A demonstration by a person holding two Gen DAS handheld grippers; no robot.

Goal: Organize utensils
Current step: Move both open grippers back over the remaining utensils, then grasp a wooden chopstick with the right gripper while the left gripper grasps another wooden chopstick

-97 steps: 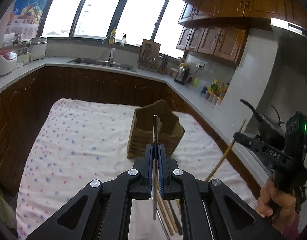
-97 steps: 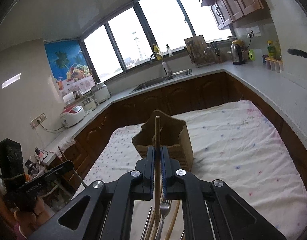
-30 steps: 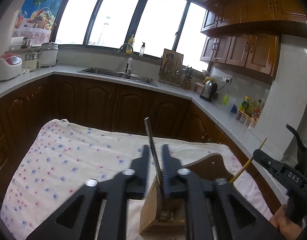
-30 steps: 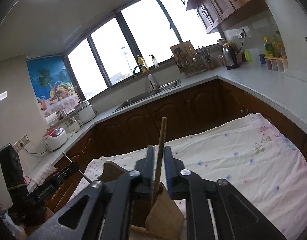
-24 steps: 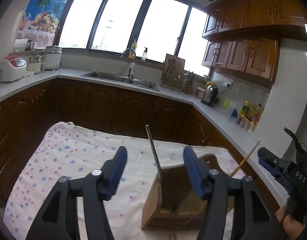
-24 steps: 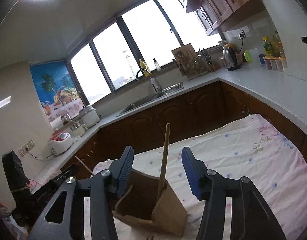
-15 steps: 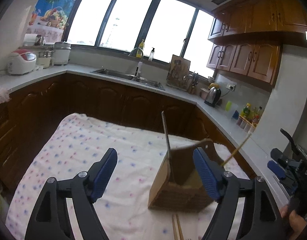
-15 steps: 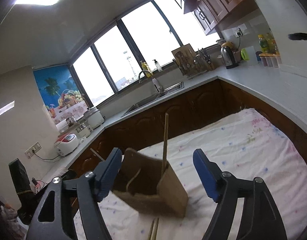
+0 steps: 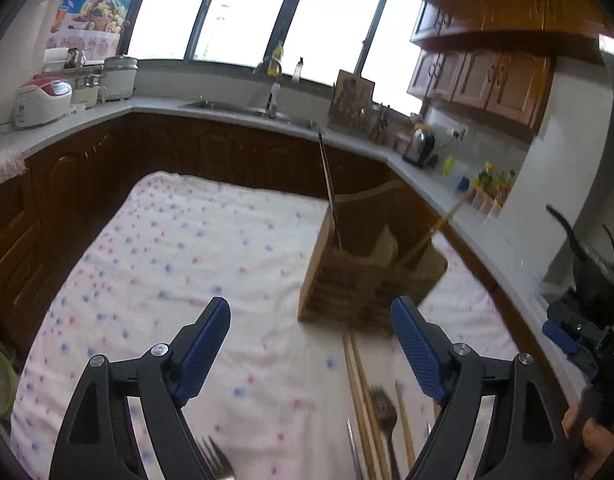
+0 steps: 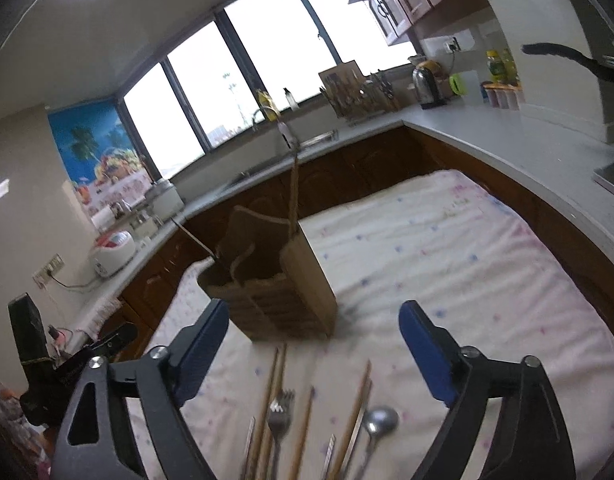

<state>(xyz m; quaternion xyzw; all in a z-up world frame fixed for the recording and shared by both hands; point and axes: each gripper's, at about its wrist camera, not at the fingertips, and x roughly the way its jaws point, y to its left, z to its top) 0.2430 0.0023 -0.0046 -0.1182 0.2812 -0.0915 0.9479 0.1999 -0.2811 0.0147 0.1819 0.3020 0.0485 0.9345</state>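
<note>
Two grippers hang over the spotted tablecloth (image 9: pixel 179 248), on which the wooden utensil holder (image 9: pixel 359 276) stands. Left gripper (image 9: pixel 311 344) and right gripper (image 10: pixel 313 344) are both widening, nothing between their blue pads. A metal utensil handle (image 9: pixel 329 184) and a wooden chopstick (image 10: pixel 294 192) stand in the holder. Loose chopsticks (image 10: pixel 273 392), a fork (image 10: pixel 279 412) and a spoon (image 10: pixel 381 420) lie on the cloth just before the holder.

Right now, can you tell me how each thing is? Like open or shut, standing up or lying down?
left gripper: open, nothing between the pads.
right gripper: jaws opening, nothing between them.
wooden holder: upright on the cloth.
chopstick: standing in the holder.
metal utensil: standing in the holder, leaning.
fork: lying flat.
spoon: lying flat.
</note>
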